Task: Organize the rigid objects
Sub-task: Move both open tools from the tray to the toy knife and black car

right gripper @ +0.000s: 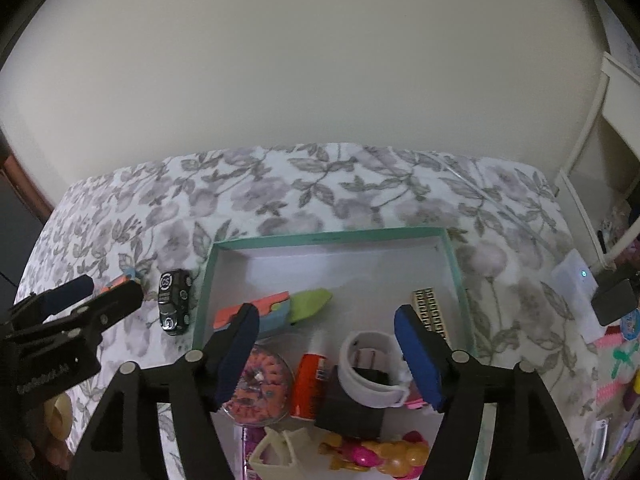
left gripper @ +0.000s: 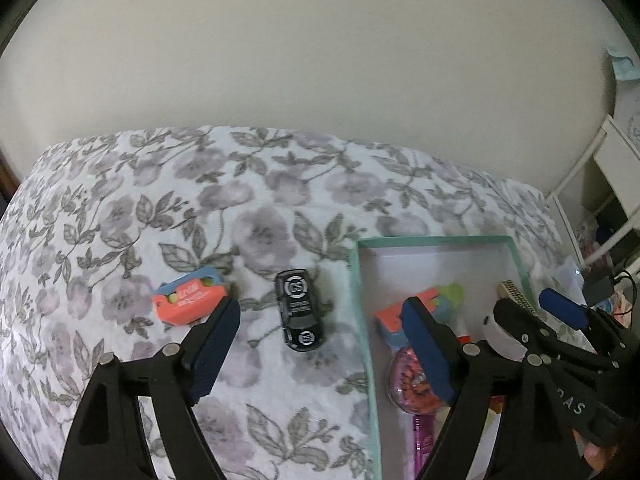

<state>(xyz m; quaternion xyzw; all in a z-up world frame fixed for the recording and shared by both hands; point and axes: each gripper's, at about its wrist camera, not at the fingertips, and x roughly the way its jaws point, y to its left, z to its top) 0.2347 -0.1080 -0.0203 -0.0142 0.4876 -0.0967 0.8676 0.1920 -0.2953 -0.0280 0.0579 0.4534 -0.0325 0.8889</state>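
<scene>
A black toy car [left gripper: 301,311] lies on the flowered bed cover, just left of a teal-rimmed box [left gripper: 362,312]. An orange and blue toy [left gripper: 189,295] lies further left. My left gripper [left gripper: 320,344] is open and empty, its jaws either side of the car and a little short of it. In the right wrist view the box [right gripper: 204,284] holds several toys, among them an orange-blue-green toy [right gripper: 280,309], a gold patterned block [right gripper: 431,311], a white band [right gripper: 370,368] and a red can [right gripper: 310,384]. My right gripper [right gripper: 326,354] is open and empty above them.
A white shelf unit [left gripper: 600,184] stands off the bed's right edge. A white device with a lit dot [right gripper: 576,280] and small colourful items [right gripper: 620,360] lie on the bed right of the box. The wall runs behind the bed.
</scene>
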